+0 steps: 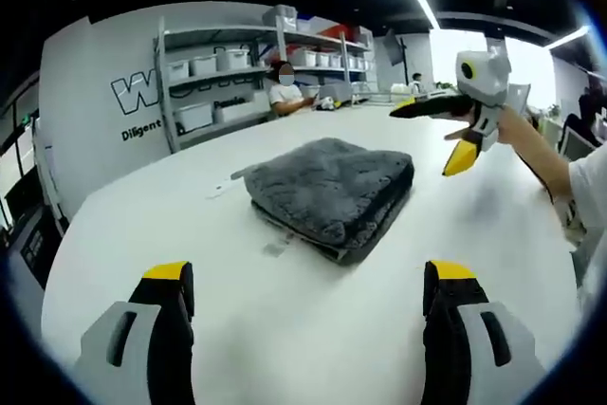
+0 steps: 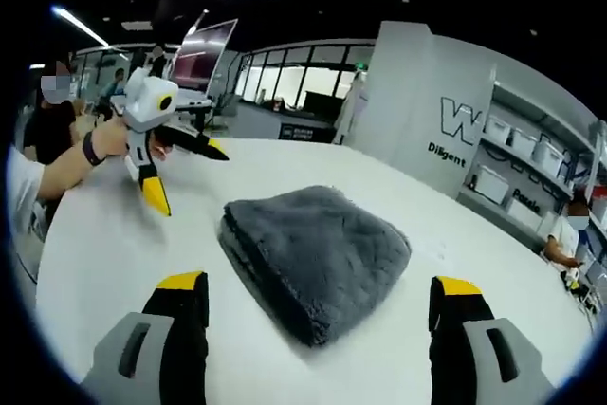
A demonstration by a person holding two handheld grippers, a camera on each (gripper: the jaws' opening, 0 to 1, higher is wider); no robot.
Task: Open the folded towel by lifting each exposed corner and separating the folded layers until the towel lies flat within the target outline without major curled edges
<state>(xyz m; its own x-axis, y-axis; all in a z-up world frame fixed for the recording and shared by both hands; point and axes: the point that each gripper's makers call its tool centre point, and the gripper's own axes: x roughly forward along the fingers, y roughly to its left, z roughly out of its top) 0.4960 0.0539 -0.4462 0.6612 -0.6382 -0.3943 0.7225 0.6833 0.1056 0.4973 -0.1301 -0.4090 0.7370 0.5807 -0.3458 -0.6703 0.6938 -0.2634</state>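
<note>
A dark grey plush towel [image 1: 327,192] lies folded in a thick square on the white table [image 1: 285,329]; its stacked layer edges face me in the left gripper view. My left gripper [image 1: 308,282] stands open just short of the towel, nothing between its yellow-tipped fingers. In that view the right gripper [image 1: 438,133] hovers open above the table, beyond the towel's right side, held by a hand. In the right gripper view the towel [image 2: 318,258] sits between my right gripper's [image 2: 318,286] open jaws, and the left gripper [image 2: 190,180] hangs open to the towel's left.
The person's forearm [image 1: 545,154] reaches in from the right. Shelves with white bins [image 1: 218,82] and a seated person [image 1: 285,92] lie past the table's far edge. Faint small marks [image 1: 275,249] show on the table beside the towel. A screen [image 2: 199,64] stands beyond the table.
</note>
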